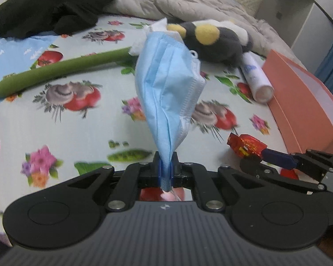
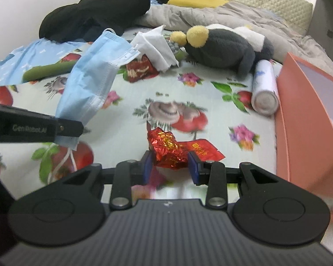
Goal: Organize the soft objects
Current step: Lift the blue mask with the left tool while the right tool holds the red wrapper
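A light blue face mask (image 1: pixel 166 84) stands up from my left gripper (image 1: pixel 165 166), which is shut on its lower end above the floral bed sheet. In the right wrist view the same mask (image 2: pixel 93 75) hangs from that gripper (image 2: pixel 71 128) at the left. My right gripper (image 2: pixel 169 166) is shut on a crumpled red foil wrapper (image 2: pixel 168 148), also seen at the right of the left wrist view as the wrapper (image 1: pixel 246 145). A grey, white and yellow plush toy (image 2: pixel 224 44) lies at the back.
An orange box (image 2: pixel 308 119) stands open at the right edge, a white cylinder bottle (image 2: pixel 265 88) beside it. White tissues (image 2: pixel 157 48), a second red wrapper (image 2: pixel 139 69), a green roll (image 1: pixel 62 71), black clothing (image 2: pixel 95 15) and a grey blanket (image 2: pixel 222 15) lie further back.
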### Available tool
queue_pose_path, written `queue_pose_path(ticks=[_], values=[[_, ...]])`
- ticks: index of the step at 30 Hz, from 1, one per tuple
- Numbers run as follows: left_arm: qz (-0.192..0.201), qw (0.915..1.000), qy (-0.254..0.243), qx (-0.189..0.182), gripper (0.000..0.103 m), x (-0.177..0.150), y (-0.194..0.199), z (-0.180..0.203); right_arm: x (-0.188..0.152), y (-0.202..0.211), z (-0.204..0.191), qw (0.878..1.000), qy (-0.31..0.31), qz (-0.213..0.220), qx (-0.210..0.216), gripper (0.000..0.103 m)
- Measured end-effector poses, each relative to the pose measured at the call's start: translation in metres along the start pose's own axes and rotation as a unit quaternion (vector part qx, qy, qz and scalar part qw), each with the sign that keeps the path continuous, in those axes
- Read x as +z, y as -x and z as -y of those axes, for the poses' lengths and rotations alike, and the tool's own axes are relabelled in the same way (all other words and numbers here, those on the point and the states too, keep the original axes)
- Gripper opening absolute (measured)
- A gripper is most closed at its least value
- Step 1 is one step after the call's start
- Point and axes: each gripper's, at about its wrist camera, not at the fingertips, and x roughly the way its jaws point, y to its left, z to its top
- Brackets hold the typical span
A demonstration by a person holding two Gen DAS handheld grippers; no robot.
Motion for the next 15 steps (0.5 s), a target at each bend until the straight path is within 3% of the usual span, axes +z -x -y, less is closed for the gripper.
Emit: queue_pose_path(ticks=[12,13,14,15], values=[[-0.027,0.9989,-0.027,-0.025,0.01,-0.021,0.016,0.032,-0.037,0.042,0.026,0.999,-0.039,-0.011,-0.023,0.039],[-0.031,0.9988,-0.03,-0.025,0.013,-0.022,0.015,0.034,-0.04,0.042,0.029,0.999,-0.044,-0.014,-0.024,0.039],[-0.036,0.9985,-0.033,-0.024,0.024,-0.022,0.014,0.035,-0.042,0.043,0.031,0.998,-0.047,-0.016,-0.024,0.039],[-0.039,0.9984,-0.033,-0.023,0.046,-0.022,0.015,0.036,-0.044,0.043,0.033,0.998,-0.05,-0.018,-0.021,0.039]])
